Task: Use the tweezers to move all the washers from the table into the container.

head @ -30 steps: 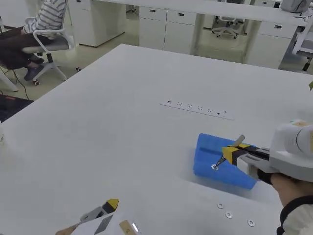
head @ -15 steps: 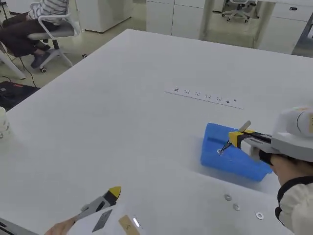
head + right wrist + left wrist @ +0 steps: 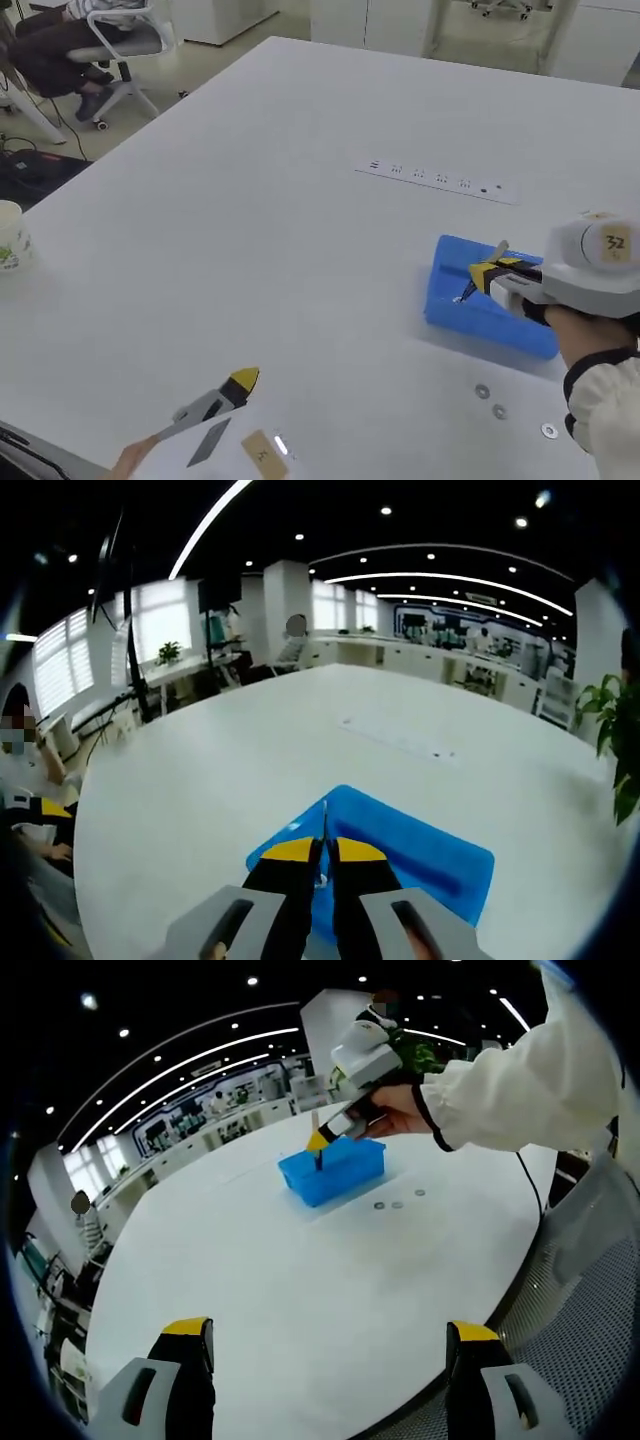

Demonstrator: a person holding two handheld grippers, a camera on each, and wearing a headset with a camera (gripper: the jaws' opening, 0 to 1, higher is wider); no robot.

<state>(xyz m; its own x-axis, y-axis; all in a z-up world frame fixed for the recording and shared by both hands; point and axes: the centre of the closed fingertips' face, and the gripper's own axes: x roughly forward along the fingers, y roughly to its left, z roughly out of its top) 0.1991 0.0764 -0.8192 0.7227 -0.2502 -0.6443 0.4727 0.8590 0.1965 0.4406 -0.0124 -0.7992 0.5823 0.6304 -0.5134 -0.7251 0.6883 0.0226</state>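
A blue container (image 3: 500,325) stands on the white table at the right. My right gripper (image 3: 487,277) hovers over its left part, shut on thin tweezers (image 3: 466,293) whose tips point down into it. Whether a washer is in the tips I cannot tell. In the right gripper view the tweezers (image 3: 324,832) stick out between the closed yellow jaws above the container (image 3: 425,855). Three washers (image 3: 499,411) lie on the table just in front of the container. My left gripper (image 3: 328,1355) stands open and empty, low at the near left (image 3: 225,393), far from the washers (image 3: 397,1203).
A row of sockets (image 3: 435,181) is set into the table behind the container. A paper cup (image 3: 10,235) stands at the far left edge. A small label card (image 3: 262,450) lies by the left gripper. A person sits on a chair (image 3: 95,45) beyond the table.
The tweezers' tips have gone from the container's near left rim further over its inside. The washer seen at the tips earlier is no longer plain. The head camera has shifted.
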